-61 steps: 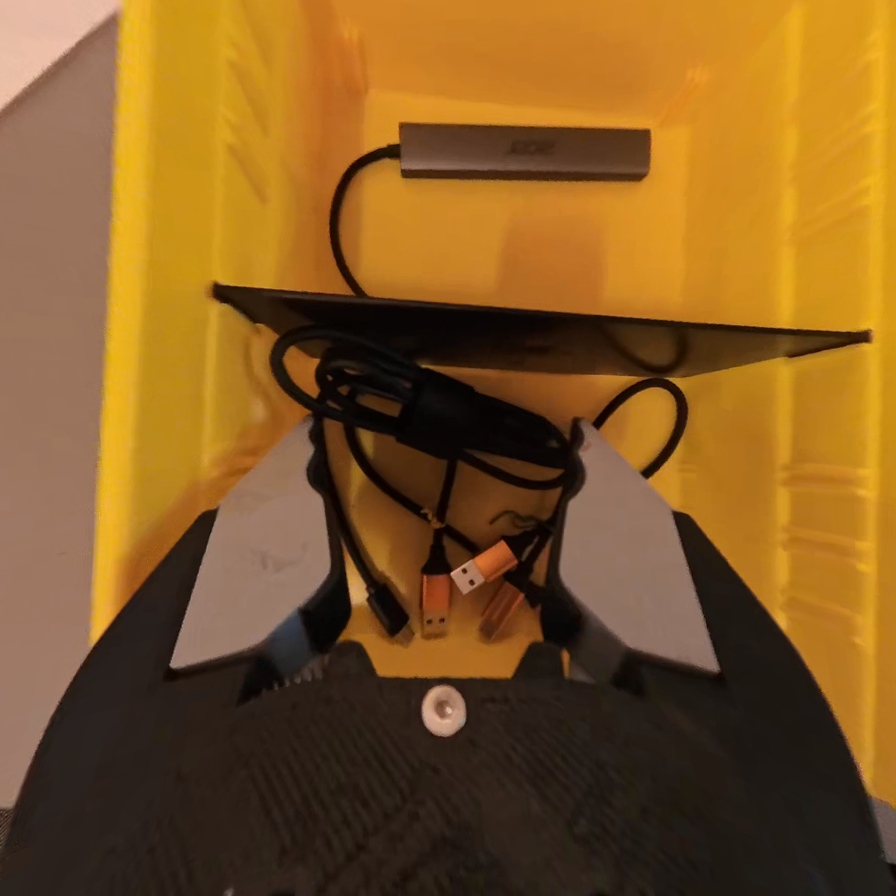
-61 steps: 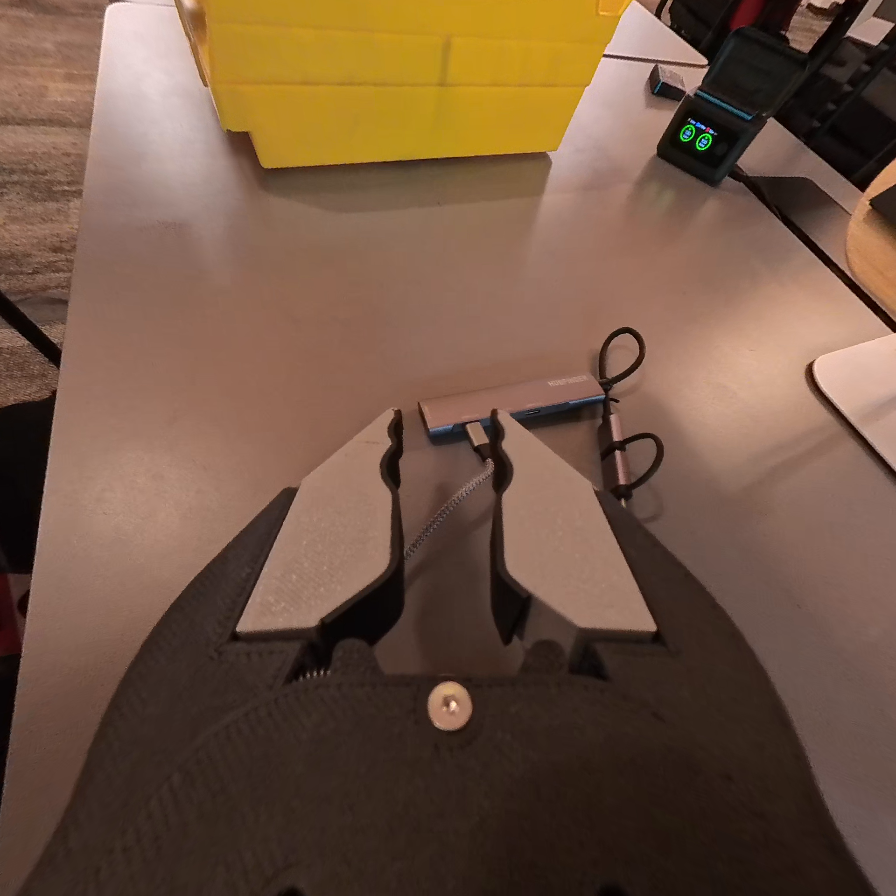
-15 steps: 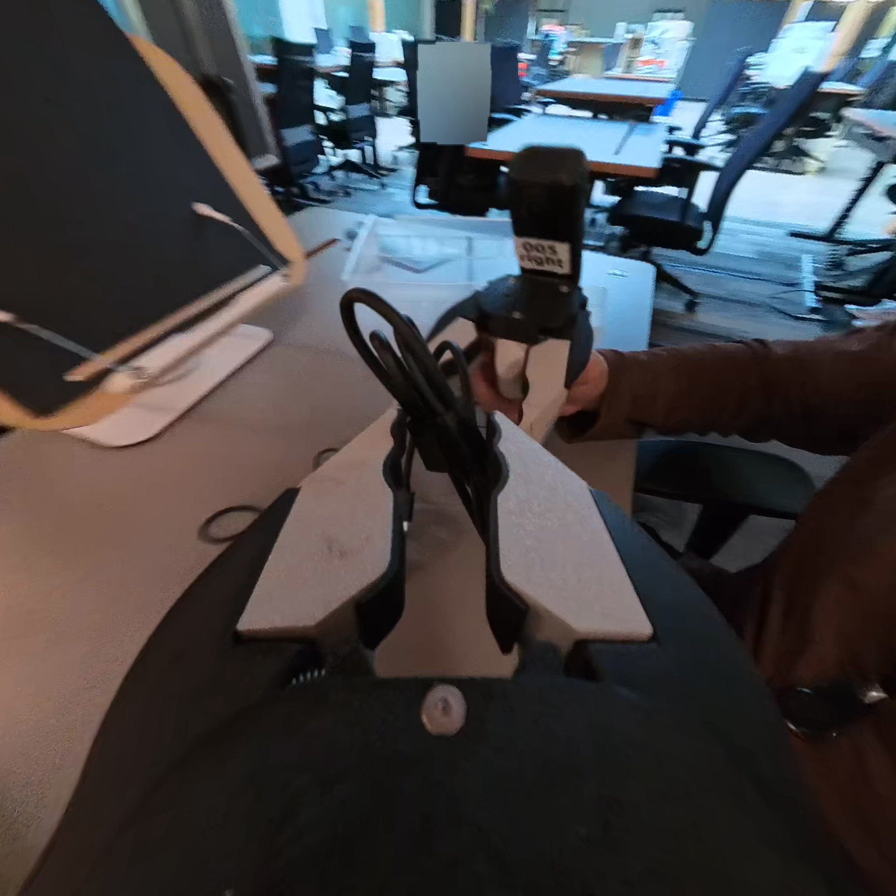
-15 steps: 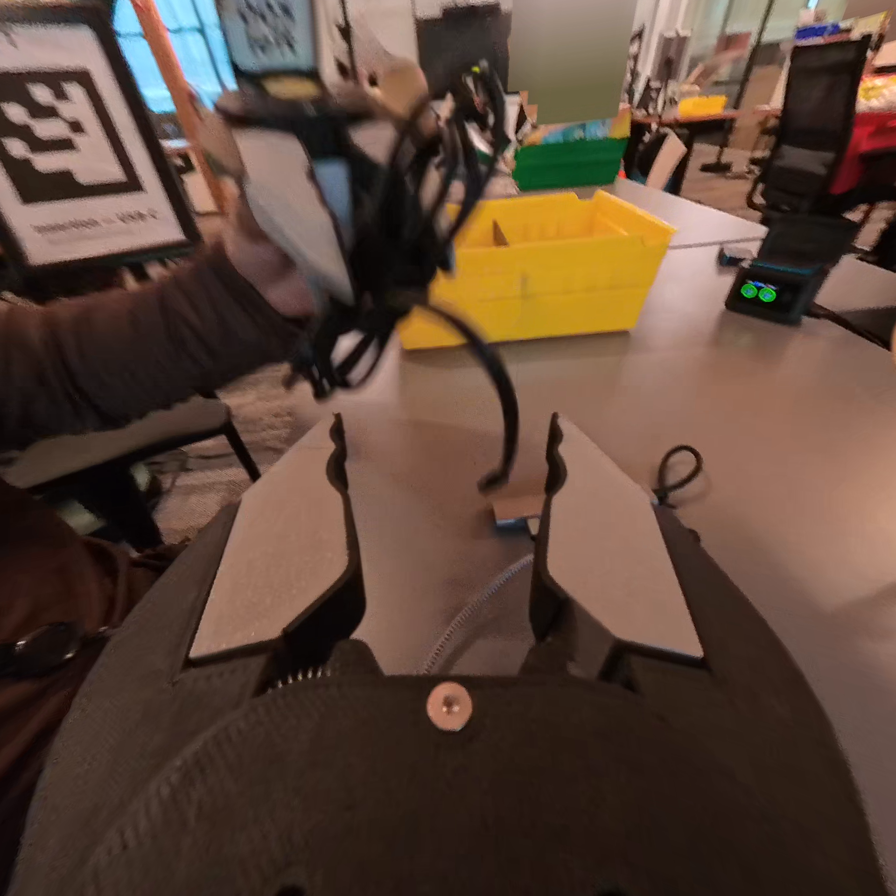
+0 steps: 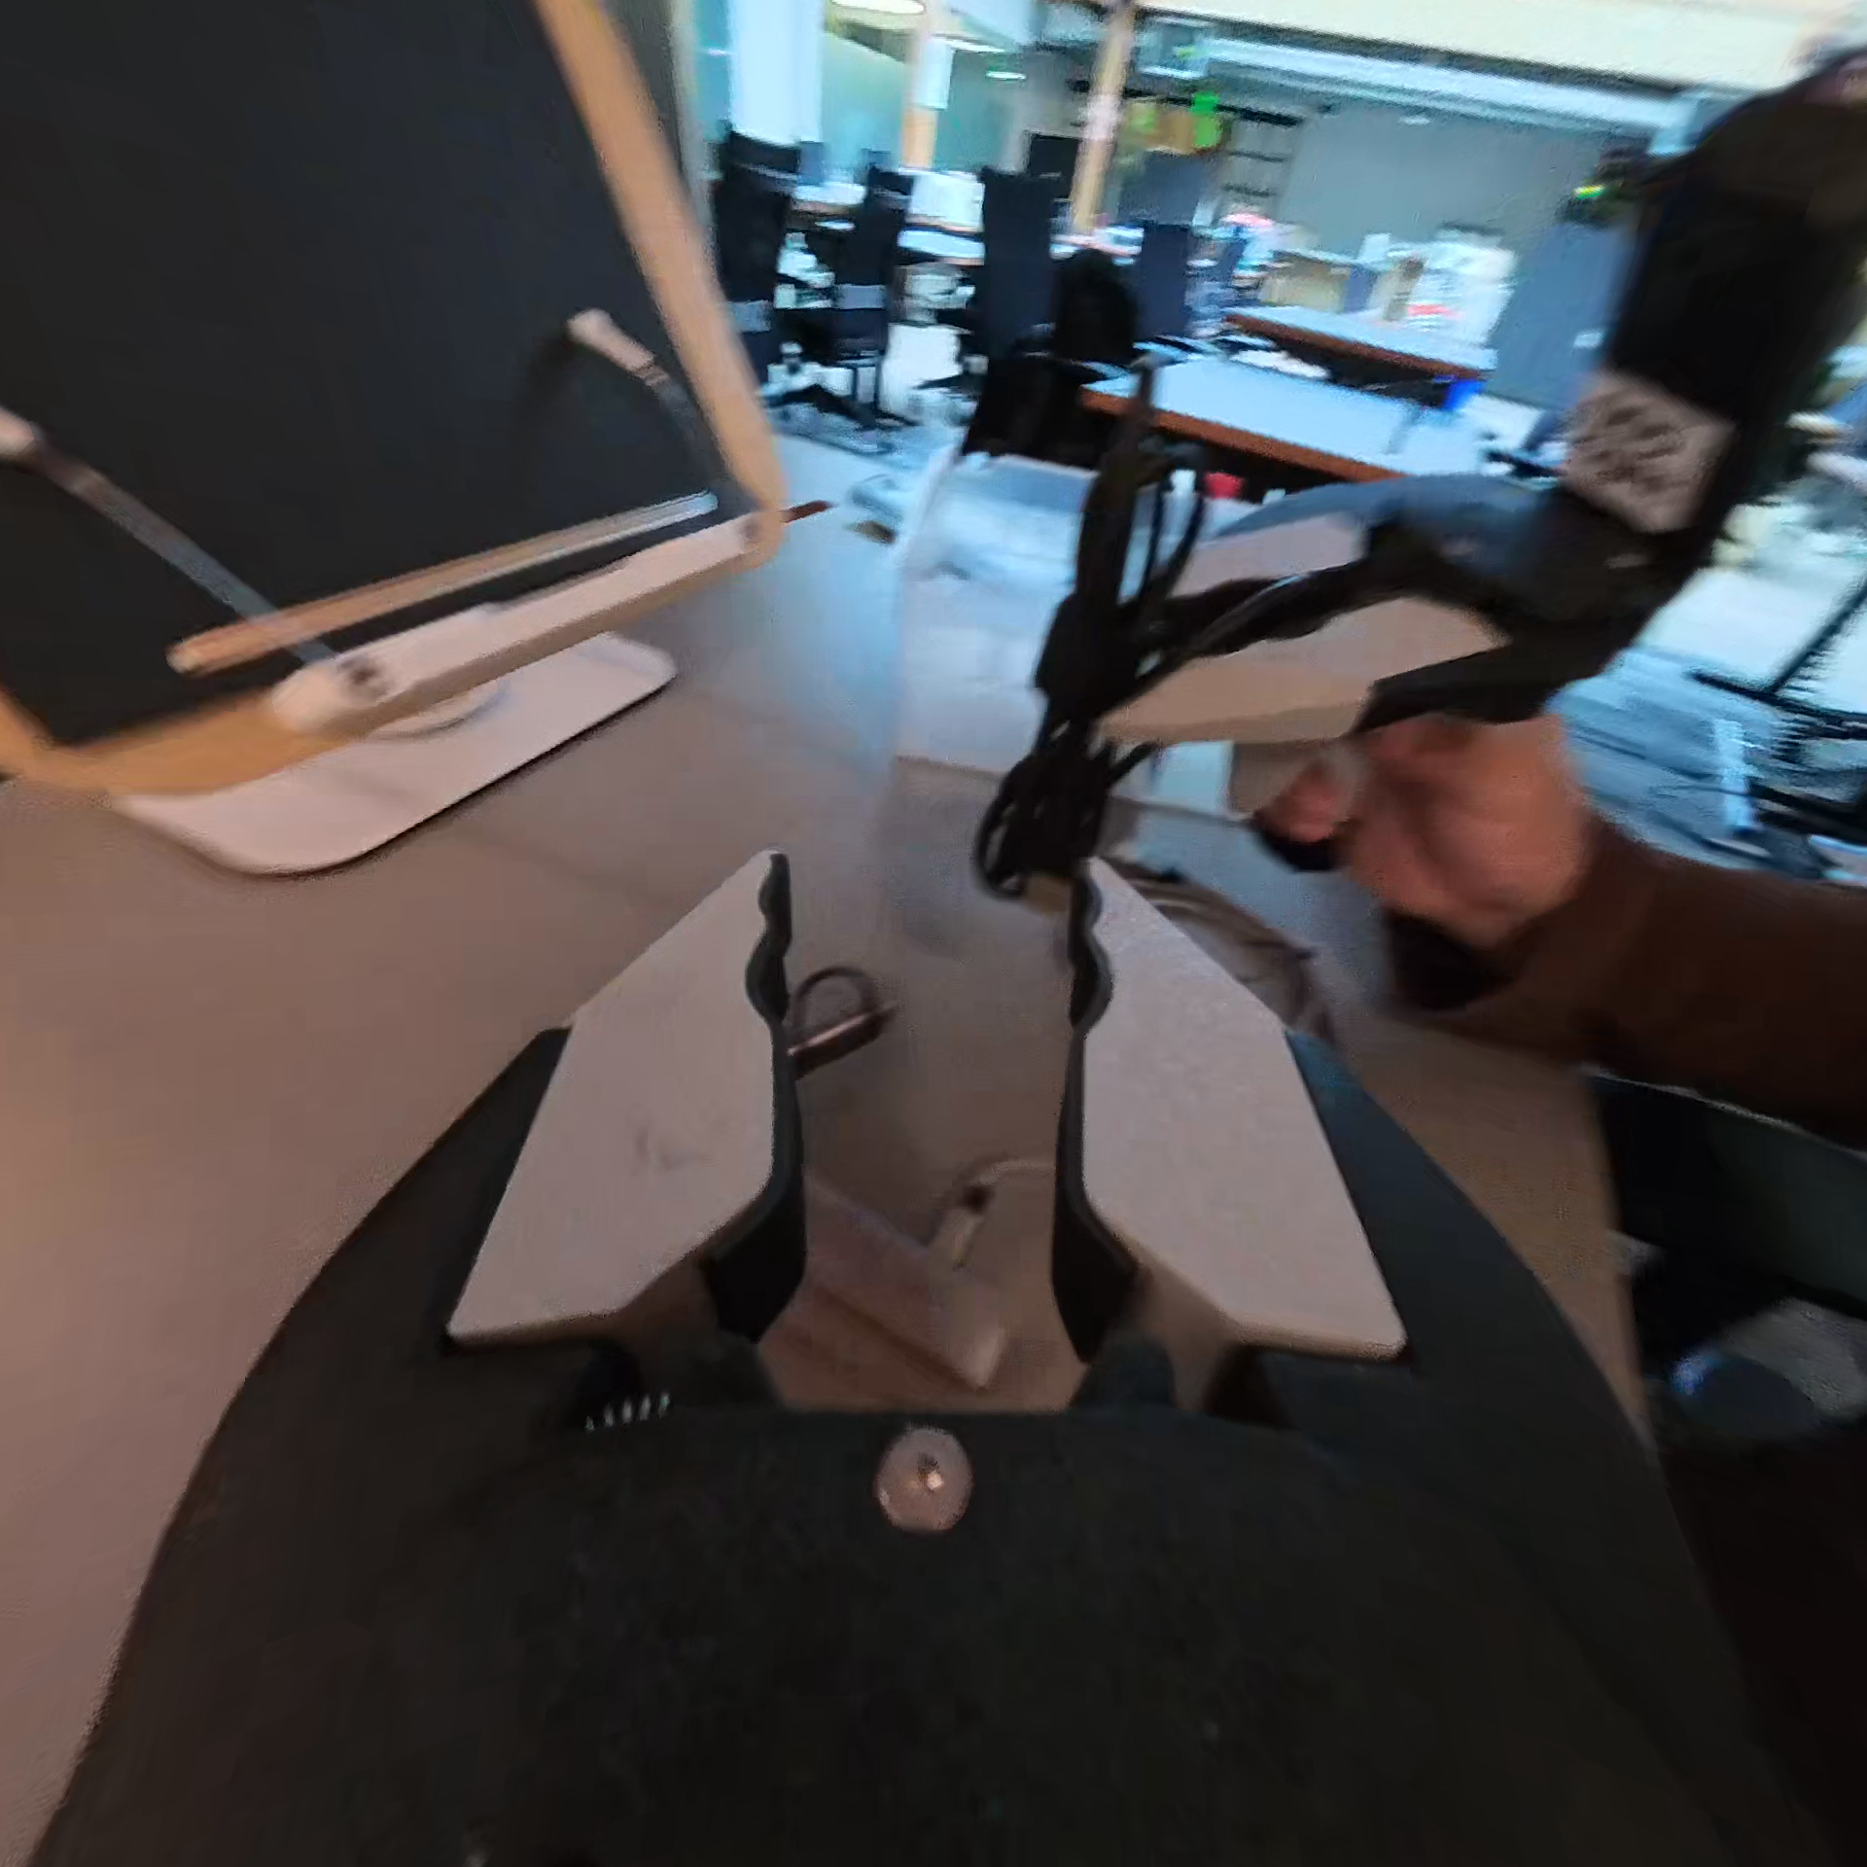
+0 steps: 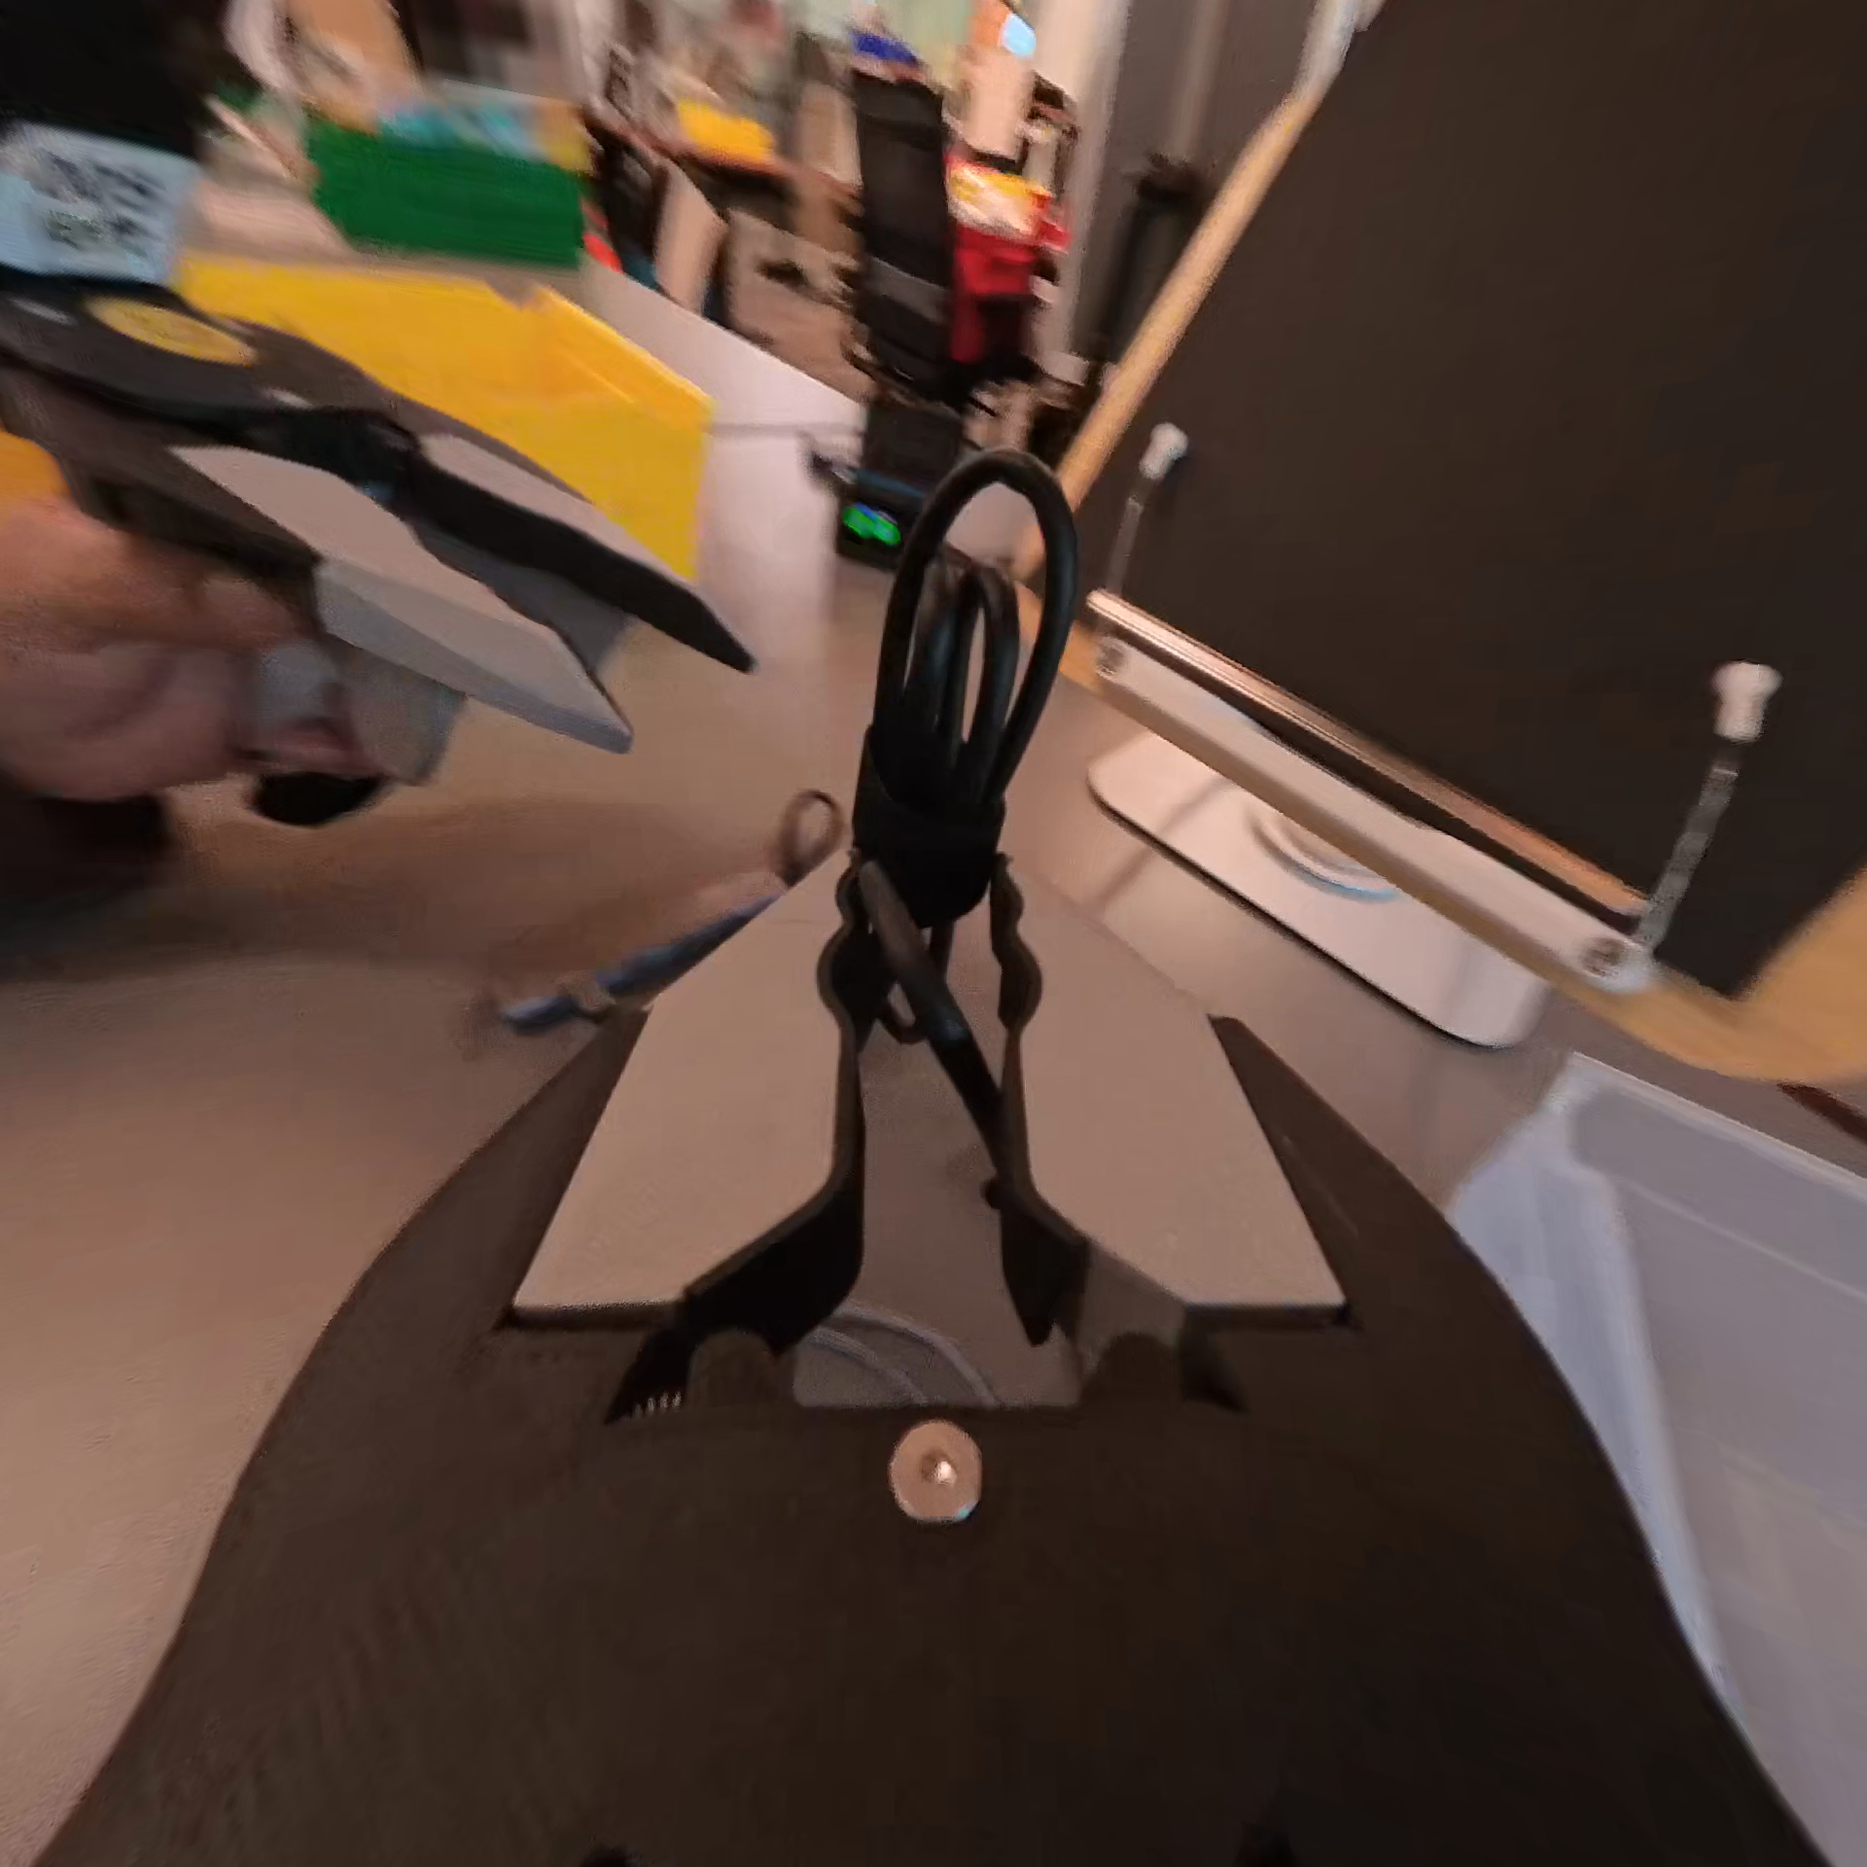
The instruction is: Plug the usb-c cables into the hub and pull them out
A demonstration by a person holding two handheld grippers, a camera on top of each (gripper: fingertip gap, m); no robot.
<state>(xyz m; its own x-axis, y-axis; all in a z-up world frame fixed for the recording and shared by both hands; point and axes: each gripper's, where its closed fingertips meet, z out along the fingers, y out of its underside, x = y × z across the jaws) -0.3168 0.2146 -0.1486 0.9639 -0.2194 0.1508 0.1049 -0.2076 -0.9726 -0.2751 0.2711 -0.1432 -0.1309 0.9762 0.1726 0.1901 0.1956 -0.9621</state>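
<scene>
A bundle of black cables (image 6: 955, 707), tied with a black strap, stands between the fingertips of my right gripper (image 6: 929, 889), which is shut on it. In the left wrist view the same bundle (image 5: 1101, 687) hangs from the right gripper (image 5: 1142, 636), up and to the right. My left gripper (image 5: 929, 889) is open and empty; it also shows in the right wrist view (image 6: 687, 697), to the left of the bundle. The grey hub (image 5: 909, 1283) lies on the table below the left gripper's fingers with a light cable plugged in. It also shows in the right wrist view (image 6: 667, 960), blurred.
A dark board in a pale frame on a white stand (image 5: 404, 748) is at the left, also seen in the right wrist view (image 6: 1313, 879). A yellow bin (image 6: 566, 374) and a small device with green lights (image 6: 874, 525) sit farther back. A white tray (image 6: 1667, 1263) is at the right. Across from one pair of fingers to the other is roughly 8 cm. The grey hub (image 5: 909, 1283) lies around 12 cm away from my left fingertips.
The cable bundle has passed from my left gripper to my right one. The left gripper has opened and drawn back; the right has shut on the bundle.
</scene>
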